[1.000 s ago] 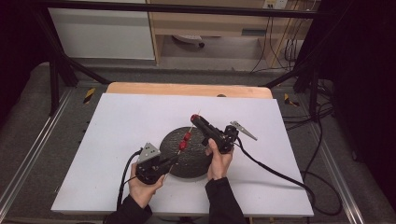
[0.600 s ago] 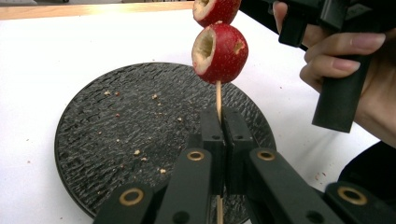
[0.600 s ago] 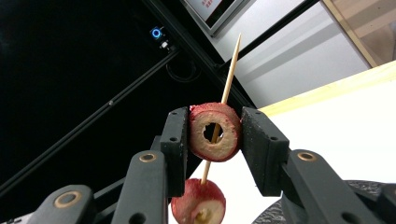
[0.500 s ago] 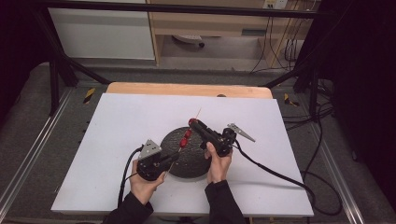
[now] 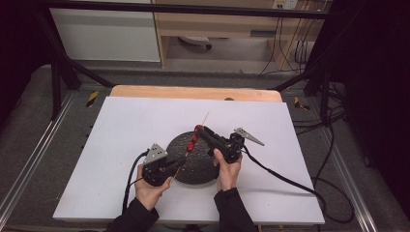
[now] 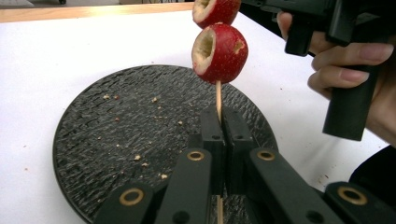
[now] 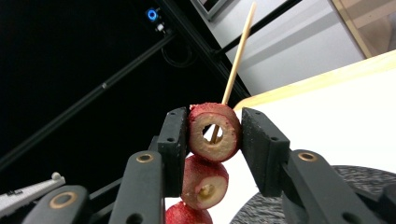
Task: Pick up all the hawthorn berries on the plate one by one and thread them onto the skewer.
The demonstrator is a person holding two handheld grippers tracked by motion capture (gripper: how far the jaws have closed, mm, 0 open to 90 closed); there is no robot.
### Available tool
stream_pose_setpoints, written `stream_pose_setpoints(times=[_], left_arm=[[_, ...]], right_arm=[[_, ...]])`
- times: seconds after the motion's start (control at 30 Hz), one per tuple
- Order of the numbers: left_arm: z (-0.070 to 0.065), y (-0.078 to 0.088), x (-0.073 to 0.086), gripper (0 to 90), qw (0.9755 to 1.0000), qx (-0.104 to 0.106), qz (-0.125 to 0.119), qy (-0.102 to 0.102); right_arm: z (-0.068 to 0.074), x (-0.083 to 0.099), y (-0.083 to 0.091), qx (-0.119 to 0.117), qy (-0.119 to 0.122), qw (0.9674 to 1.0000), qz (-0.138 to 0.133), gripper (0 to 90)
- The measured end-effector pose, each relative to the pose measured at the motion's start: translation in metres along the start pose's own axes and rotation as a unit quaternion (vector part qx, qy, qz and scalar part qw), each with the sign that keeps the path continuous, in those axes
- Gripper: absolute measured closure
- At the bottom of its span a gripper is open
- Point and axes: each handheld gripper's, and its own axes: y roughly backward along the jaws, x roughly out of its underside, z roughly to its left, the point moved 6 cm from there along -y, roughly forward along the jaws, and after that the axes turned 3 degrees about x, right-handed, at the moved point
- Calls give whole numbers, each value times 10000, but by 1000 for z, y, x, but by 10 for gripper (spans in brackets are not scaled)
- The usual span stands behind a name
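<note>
The left tongs pinch a wooden skewer bearing hollowed red fruits above a dark plate.

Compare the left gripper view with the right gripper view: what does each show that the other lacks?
Left gripper view: the left gripper shut on the skewer, over the crumb-strewn black plate.

Right gripper view: the right gripper, jaws just opening, around the top cored fruit, with the skewer's bare tip above.

Both: the skewer, red fruit, white table.
</note>
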Motion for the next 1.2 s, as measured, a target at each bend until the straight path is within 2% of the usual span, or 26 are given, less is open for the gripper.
stream_pose_setpoints(times=[0.13, 0.2, 0.33, 0.47, 0.6, 0.73, 0.83, 0.9, 0.97, 1.07, 1.13, 1.2], left_arm=[[4, 3, 1, 885, 10000, -24, 11, 8], [7, 5, 2, 884, 10000, -47, 11, 21], [12, 8, 4, 884, 9999, -89, 54, -1], [15, 11, 5, 884, 9999, -105, 98, -30], [18, 14, 5, 884, 9997, -122, 170, -112], [20, 16, 5, 884, 9994, -125, 255, -198], [22, 18, 4, 884, 9990, -129, 329, -267], [23, 18, 3, 884, 9986, -152, 388, -315], [24, 19, 2, 884, 9984, -162, 423, -327], [26, 19, 1, 884, 9980, -168, 514, -334], [27, 17, 0, 884, 9975, -161, 597, -342], [28, 15, -1, 884, 9971, -161, 653, -360]], right_arm=[[-3, -6, 7, 134, 193, 9997, 111, 530], [-6, -8, 11, 207, 248, 9991, 261, 484], [-14, -8, 19, 406, 590, 9950, 701, 375], [-23, -6, 26, 624, 993, 9857, 1211, 248], [-30, -6, 34, 750, 1328, 9765, 1520, 135], [-39, -6, 45, 909, 1673, 9638, 1867, 54], [-47, -2, 56, 1012, 1949, 9519, 2138, 29], [-51, 0, 61, 1036, 1988, 9468, 2308, 14], [-57, 3, 68, 1085, 2083, 9404, 2457, 6], [-64, 8, 76, 1118, 2121, 9346, 2628, 5], [-71, 12, 84, 1208, 2199, 9285, 2738, 6], [-76, 14, 90, 1243, 2205, 9262, 2796, 9]])
